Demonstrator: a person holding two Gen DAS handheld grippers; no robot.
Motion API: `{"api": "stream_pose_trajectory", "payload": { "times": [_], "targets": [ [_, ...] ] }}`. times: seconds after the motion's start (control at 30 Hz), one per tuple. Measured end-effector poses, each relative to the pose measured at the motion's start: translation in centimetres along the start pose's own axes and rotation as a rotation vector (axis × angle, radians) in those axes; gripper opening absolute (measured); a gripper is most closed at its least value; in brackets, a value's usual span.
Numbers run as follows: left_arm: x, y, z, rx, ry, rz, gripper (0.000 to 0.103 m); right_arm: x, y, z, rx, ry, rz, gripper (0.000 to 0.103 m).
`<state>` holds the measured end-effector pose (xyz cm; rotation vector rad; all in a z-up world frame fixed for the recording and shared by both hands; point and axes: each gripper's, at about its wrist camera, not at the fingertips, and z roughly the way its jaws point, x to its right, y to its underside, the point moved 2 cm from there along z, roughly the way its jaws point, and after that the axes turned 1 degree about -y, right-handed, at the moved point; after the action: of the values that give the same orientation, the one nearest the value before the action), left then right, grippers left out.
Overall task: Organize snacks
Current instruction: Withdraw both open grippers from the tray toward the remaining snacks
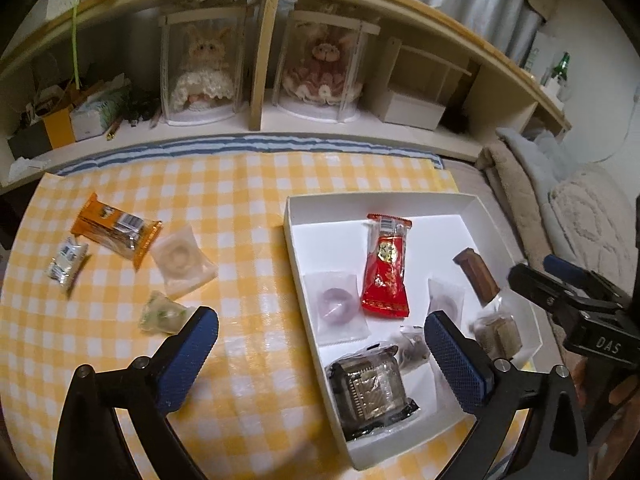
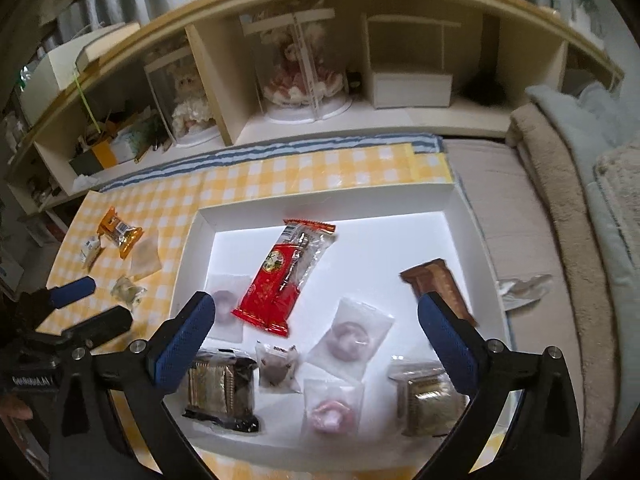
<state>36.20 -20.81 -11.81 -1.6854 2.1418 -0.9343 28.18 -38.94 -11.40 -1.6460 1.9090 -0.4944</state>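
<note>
A white box (image 1: 472, 204) (image 2: 320, 200) on the yellow checked cloth (image 1: 248, 208) holds a red packet (image 1: 386, 272) (image 2: 280, 280), a brown bar (image 1: 478, 278) (image 2: 440, 284), a dark cracker pack (image 1: 368, 388) (image 2: 222, 388), pink ring snacks (image 2: 348, 336) and others. Left of the box lie an orange packet (image 1: 116, 228), a pale round snack (image 1: 180, 258), a silver pack (image 1: 68, 262) and a green candy (image 1: 160, 314). My left gripper (image 1: 320, 320) (image 2: 106, 300) hangs open over the box's left wall, empty. My right gripper (image 2: 316, 300) (image 1: 536, 266) hangs open over the box, empty.
A low shelf (image 1: 264, 132) runs along the back with two dolls in clear cases (image 1: 204, 72) and a small white box. Folded blankets (image 2: 560, 184) lie to the right on a mattress, with a crumpled tissue (image 2: 520, 288) beside the box.
</note>
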Motion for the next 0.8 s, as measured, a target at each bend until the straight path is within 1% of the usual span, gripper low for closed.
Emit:
{"api": "stream_pose_trajectory", "payload": {
  "times": [0.13, 0.4, 0.63, 0.73, 0.8],
  "targets": [
    [-0.2, -0.1, -2.1, 0.021, -0.015, 0.014, 0.103, -0.2, 0.2, -2.0, 0.019, 0.023, -0.008, 0.103],
    [-1.5, -0.2, -6.3, 0.061, -0.026, 0.029, 0.103, -1.4, 0.1, -5.1, 0.053, 0.037, -0.022, 0.103],
    [-3.7, -0.1, -10.2, 0.100, -0.030, 0.037, 0.103, -4.5, 0.1, -7.1, 0.084, 0.014, -0.053, 0.103],
    [-5.1, 0.1, -11.6, 0.115, -0.028, 0.036, 0.103, -6.2, 0.2, -7.3, 0.095, 0.002, -0.057, 0.103],
    [-6.2, 0.2, -12.4, 0.125, -0.041, 0.033, 0.103, -7.1, 0.3, -7.1, 0.093, -0.013, -0.057, 0.103]
  ]
}}
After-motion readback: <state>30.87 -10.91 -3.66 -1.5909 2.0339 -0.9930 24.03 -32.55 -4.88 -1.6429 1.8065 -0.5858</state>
